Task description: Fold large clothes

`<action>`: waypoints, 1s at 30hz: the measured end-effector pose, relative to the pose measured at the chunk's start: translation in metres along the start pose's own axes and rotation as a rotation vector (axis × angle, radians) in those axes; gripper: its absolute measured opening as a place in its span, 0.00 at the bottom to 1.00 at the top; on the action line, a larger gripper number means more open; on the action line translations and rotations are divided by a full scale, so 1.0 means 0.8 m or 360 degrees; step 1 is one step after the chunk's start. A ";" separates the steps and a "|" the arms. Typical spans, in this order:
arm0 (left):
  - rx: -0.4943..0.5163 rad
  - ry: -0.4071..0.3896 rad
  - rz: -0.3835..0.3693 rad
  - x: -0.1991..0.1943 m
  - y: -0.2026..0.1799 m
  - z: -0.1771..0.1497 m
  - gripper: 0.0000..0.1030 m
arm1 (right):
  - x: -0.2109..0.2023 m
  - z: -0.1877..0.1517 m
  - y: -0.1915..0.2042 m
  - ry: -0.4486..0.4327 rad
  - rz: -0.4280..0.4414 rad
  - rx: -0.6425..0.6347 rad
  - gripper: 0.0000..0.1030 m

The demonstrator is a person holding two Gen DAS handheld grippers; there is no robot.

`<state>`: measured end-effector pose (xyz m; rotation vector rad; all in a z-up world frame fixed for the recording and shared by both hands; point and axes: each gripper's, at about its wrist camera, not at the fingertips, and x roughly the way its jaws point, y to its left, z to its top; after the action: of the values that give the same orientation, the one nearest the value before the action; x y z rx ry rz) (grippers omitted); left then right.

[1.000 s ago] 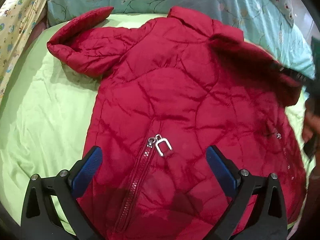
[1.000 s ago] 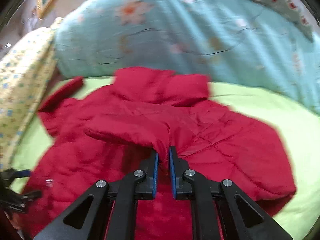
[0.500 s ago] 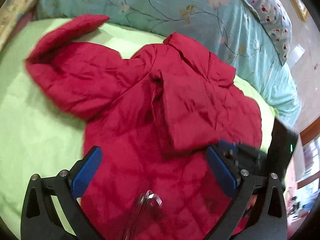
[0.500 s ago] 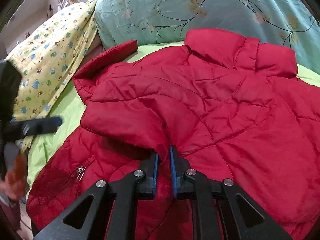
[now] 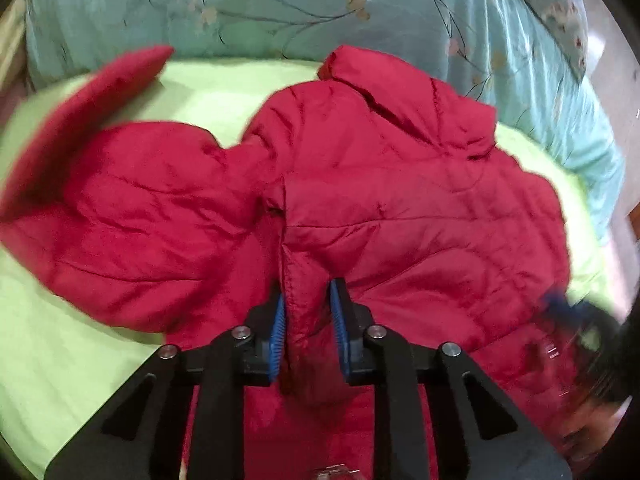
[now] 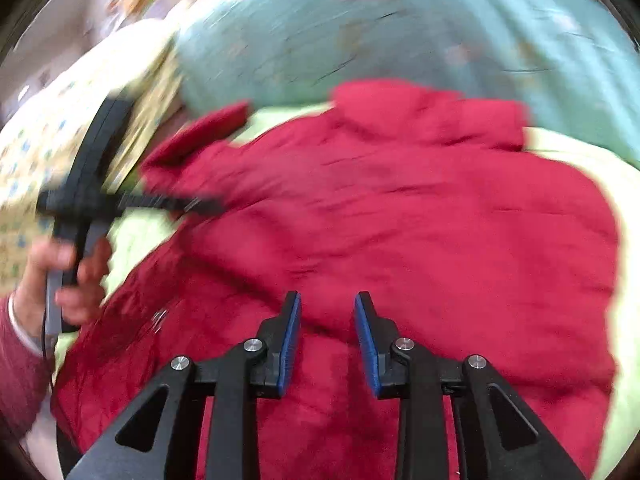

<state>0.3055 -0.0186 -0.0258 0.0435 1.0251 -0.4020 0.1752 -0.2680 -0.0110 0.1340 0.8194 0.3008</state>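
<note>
A green sheet (image 5: 80, 360) covers the bed, with a blue pillow (image 5: 320, 8) at the back; the red jacket (image 5: 400, 220) lies spread on the sheet; the left gripper (image 5: 307, 320) pinches a jacket fold; the right gripper (image 6: 326, 336) hangs apart, holding nothing.

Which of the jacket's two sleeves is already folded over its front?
The sleeve pinched between the left gripper's jaws lies folded across the red jacket. The other sleeve stretches out onto the green sheet.

red quilted jacket (image 5: 400, 208) | spread flat (one sleeve folded across) | on bed
</note>
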 end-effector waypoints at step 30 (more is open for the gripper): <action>0.0147 -0.0072 -0.0025 0.045 -0.042 -0.032 0.19 | 0.015 -0.020 -0.163 0.0132 -0.0331 0.0488 0.35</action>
<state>0.2892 -0.0550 -0.0641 0.1091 0.9623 -0.4626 0.1988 -0.3879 -0.0603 0.3224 0.9504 -0.0172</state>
